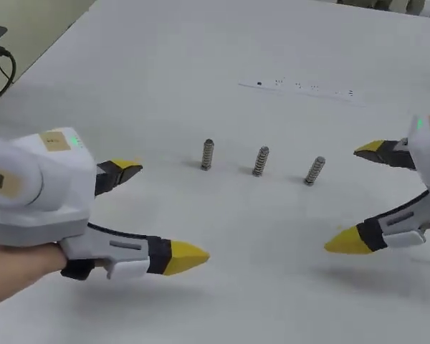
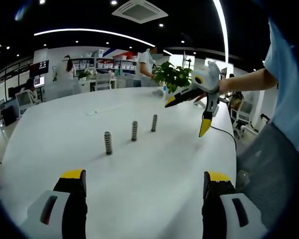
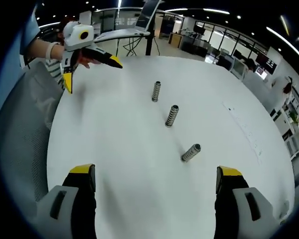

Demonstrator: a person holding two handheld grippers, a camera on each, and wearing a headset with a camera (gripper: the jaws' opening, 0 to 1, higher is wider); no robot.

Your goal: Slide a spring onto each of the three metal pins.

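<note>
left gripper [image 1: 170,209] wide open, empty | right gripper [image 1: 342,199] wide open, empty | 3 springs [image 1: 261,160] stand between

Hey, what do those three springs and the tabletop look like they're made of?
In the head view, the left spring, middle spring and right spring look like grey steel wire: dull metallic coils. The tabletop is smooth matte white, probably laminate or painted board.

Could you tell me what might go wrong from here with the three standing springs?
In the head view, the right-hand spring leans, so a brush from the open right gripper could topple it. The middle spring and left-hand spring stand close, so the open left gripper reaching for one may knock the other.
</note>
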